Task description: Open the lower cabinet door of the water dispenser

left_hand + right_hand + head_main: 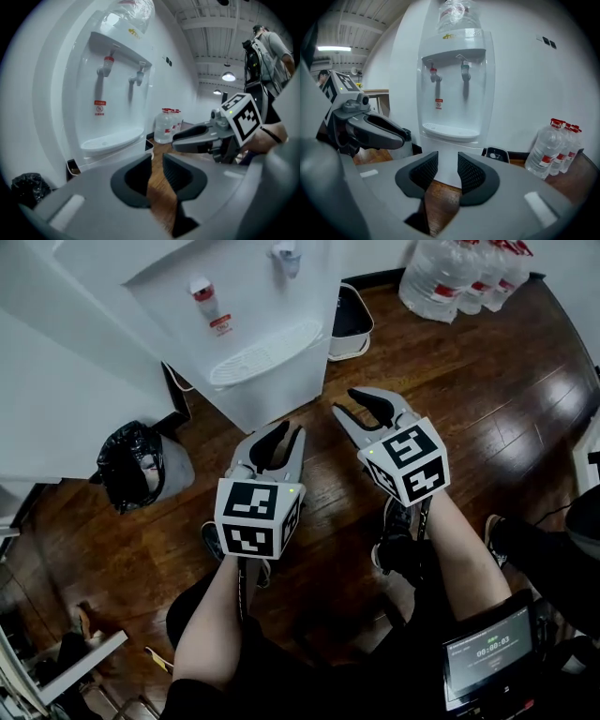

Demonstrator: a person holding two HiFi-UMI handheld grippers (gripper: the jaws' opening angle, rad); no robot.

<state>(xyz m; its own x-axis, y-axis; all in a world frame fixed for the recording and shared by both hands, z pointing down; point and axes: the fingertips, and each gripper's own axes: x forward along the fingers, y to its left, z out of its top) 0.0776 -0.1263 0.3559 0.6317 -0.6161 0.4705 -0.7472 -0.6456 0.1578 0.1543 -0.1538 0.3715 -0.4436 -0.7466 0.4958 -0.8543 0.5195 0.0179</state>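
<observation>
In the head view, the water dispenser [246, 338] is standing at the far edge of the wooden floor [487, 399], and the left gripper [277, 444] and right gripper [373, 411] are hovering near it, apart from it.

In the left gripper view, the jaws are standing slightly apart, with nothing between them.

In the right gripper view, the jaws are likewise slightly apart and empty, facing the lower door [446, 161].

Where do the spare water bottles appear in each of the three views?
Head view: water bottles at top right, on the floor.
Left gripper view: bottles near centre, right of the drip tray.
Right gripper view: bottles lower right.
Shared landmark: the drip tray, left of them everywhere.
</observation>
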